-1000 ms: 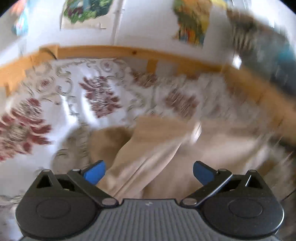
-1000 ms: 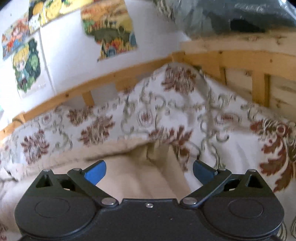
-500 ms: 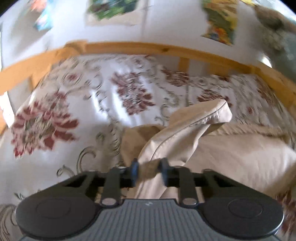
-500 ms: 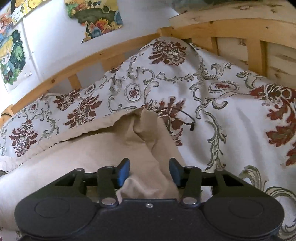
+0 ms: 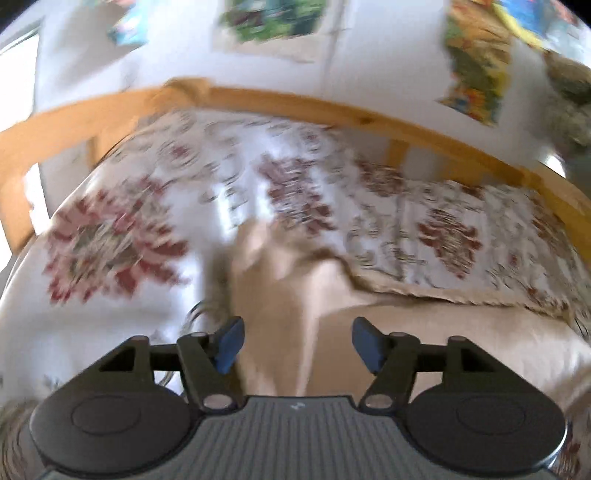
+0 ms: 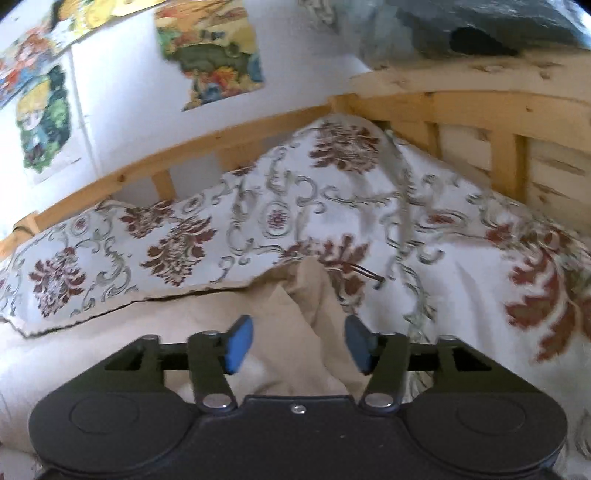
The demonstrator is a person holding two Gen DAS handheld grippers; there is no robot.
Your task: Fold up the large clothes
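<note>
Two handheld tools work over a bed w/ a pale wooden frame. Spread on the bed is a large cloth: floral patterned side up across the far part, white w/ dark red blooms and grey-green scrolls, and its plain beige underside showing nearer the cameras where an edge is turned back.

Left tool: blue-padded fingers stand apart and are spreading wider. A raised ridge of beige fabric runs up between them, but the pads aren't pressing on it, so it's released. View is heavily blurred; the fold's left edge lies next to the patterned side.

Right tool: jaws also parted and opening. A bunched peak of the beige cloth sits in the gap, rising to a point where it meets the floral side. Pads look clear of the fabric on both sides, so nothing gripped.

Behind the bed: white wall w/ several colourful cartoon posters. A dark grey-green bundle rests on top of the frame at upper right; can't tell what it is. A thin dark cord loop lies on the floral cloth just right of the beige peak.
</note>
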